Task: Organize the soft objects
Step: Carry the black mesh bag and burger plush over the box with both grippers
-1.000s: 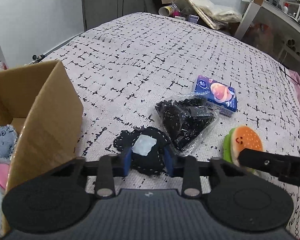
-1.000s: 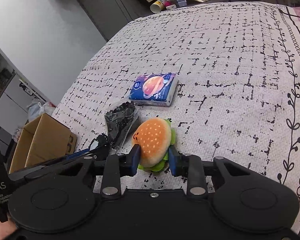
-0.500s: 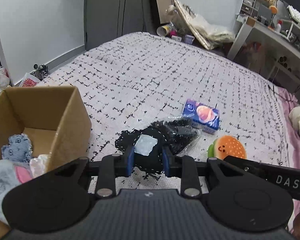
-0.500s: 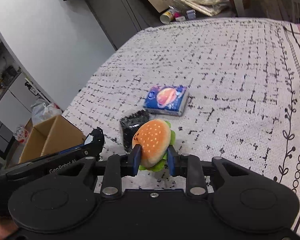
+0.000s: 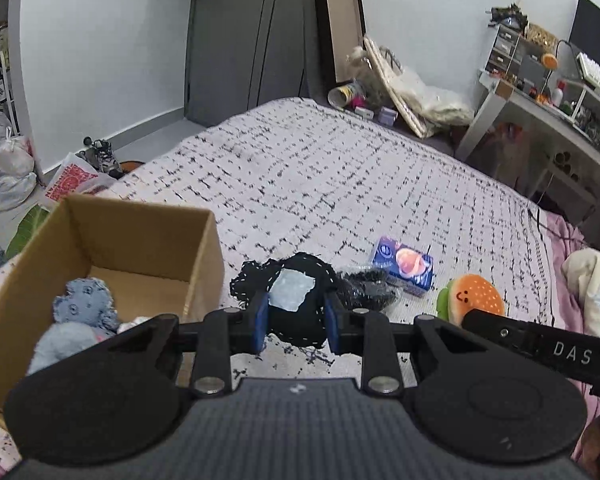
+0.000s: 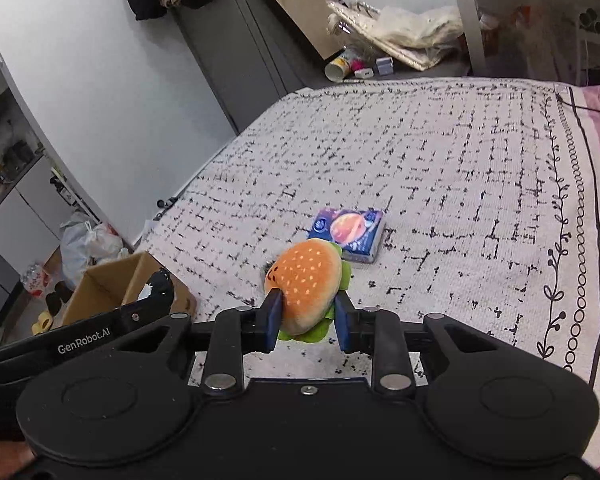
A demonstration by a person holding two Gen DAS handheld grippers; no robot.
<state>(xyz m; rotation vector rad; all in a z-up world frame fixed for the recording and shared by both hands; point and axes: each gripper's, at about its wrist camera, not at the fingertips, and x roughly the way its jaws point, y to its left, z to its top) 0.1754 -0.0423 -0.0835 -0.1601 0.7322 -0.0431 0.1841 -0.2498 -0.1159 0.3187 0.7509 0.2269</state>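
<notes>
My left gripper (image 5: 294, 322) is shut on a black soft pouch with a pale label (image 5: 294, 296) and holds it above the bed, just right of the cardboard box (image 5: 148, 240). The box holds a blue denim plush (image 5: 82, 306) and other soft toys. My right gripper (image 6: 306, 322) is shut on an orange hamburger plush (image 6: 306, 280), lifted off the bed; the plush also shows in the left wrist view (image 5: 472, 300). A black bag in clear wrap (image 5: 366, 286) and a blue tissue pack (image 5: 404, 266) lie on the bed. The pack also shows in the right wrist view (image 6: 350, 232).
The bed has a white cover with black dashes (image 5: 340, 184). A desk (image 5: 548, 120) stands at the far right, clutter and a wardrobe (image 5: 252, 40) beyond the bed's far end. Bags (image 5: 8, 168) lie on the floor left. The box also shows in the right wrist view (image 6: 112, 284).
Both grippers have risen off the bed with their objects. The left gripper has moved toward the box, so the box's inside shows more. The wrapped bag stays on the bed.
</notes>
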